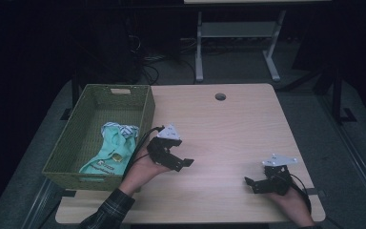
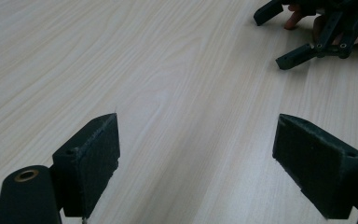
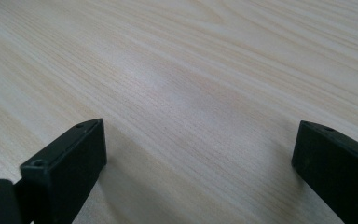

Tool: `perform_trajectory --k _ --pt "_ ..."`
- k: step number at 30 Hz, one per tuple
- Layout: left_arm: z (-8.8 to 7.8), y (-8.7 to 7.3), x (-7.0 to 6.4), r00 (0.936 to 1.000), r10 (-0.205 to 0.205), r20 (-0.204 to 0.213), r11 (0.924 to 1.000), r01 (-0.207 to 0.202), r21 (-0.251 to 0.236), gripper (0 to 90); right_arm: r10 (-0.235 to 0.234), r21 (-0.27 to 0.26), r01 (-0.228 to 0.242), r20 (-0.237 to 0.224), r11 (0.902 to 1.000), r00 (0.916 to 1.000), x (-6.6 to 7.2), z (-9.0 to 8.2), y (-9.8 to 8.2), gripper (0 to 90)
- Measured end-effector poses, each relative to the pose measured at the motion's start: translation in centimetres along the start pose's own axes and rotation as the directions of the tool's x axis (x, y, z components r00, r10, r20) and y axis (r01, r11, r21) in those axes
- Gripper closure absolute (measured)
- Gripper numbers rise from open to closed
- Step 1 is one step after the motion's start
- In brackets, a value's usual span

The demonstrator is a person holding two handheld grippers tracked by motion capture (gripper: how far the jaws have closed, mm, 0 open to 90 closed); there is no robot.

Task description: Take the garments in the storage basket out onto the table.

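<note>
Holding both grippers low over the bare desk, we keep the left gripper just right of the basket — its fingers spread wide. Our right gripper sits well apart, near the front edge, fingers also spread. A green garment lies in the basket.

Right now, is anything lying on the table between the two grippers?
No. In the high view, bare wood separates the left gripper from the right gripper; the left gripper view shows the same open table.
</note>
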State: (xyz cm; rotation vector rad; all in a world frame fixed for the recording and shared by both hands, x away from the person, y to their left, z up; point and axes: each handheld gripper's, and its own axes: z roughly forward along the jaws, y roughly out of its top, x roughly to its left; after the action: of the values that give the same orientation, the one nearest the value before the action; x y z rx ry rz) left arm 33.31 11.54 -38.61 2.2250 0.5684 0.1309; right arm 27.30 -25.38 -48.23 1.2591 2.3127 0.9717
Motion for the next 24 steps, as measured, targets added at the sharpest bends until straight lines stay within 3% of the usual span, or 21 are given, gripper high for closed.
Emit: perform_trajectory --k 24 --pt "-2.3 0.9 1.2 1.0000 0.003 -0.006 0.9998 -0.003 -0.019 14.2 0.000 0.000 0.000 0.000 1.0000 1.0000 0.0 0.0 0.0 2.6"
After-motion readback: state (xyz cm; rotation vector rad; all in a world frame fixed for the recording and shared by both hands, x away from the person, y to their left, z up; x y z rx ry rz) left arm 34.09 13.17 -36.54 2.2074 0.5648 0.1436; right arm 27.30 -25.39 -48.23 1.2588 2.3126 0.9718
